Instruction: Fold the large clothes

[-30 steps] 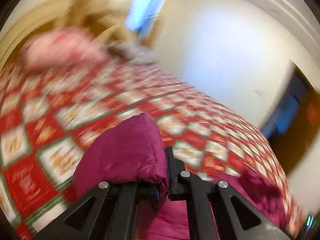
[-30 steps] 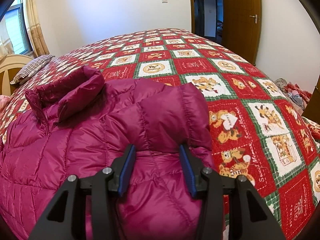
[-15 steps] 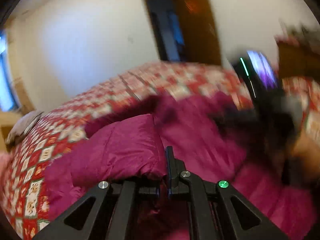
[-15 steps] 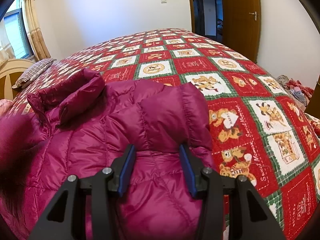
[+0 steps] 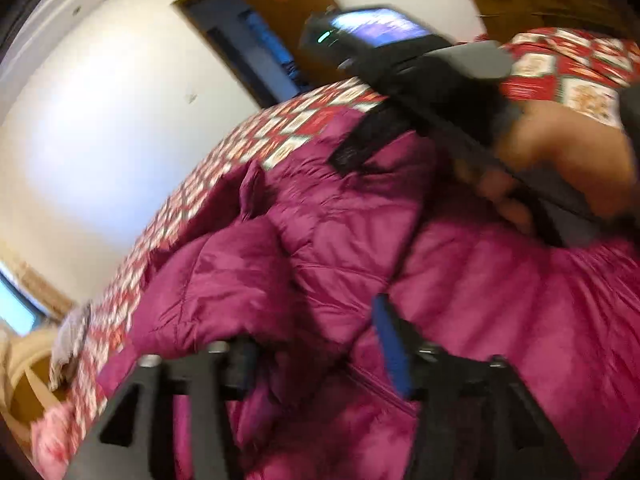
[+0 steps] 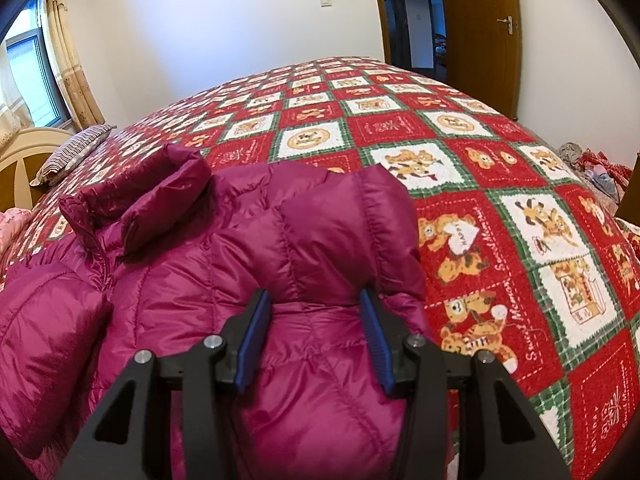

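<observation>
A magenta puffer jacket [image 6: 248,280] lies on the bed's red-and-green patchwork quilt [image 6: 520,240], which serves as the landmark here. The jacket covers the quilt's near left part, its collar [image 6: 136,200] standing up toward the headboard [image 6: 24,152] side. A folded sleeve [image 6: 352,232] lies on top, its outer edge just short of the bare quilt to the right. The right gripper [image 6: 316,336] sits over that sleeve, jaws spread apart with padded fabric bulging between them but not pinched. In the blurred left wrist view, the left gripper [image 5: 316,344] has its jaws wide apart over a bunched fold of jacket [image 5: 320,248], clamping nothing. Beyond the jacket, the quilt runs bare to its far edge near the wooden door [image 6: 480,28], and to its right edge.
</observation>
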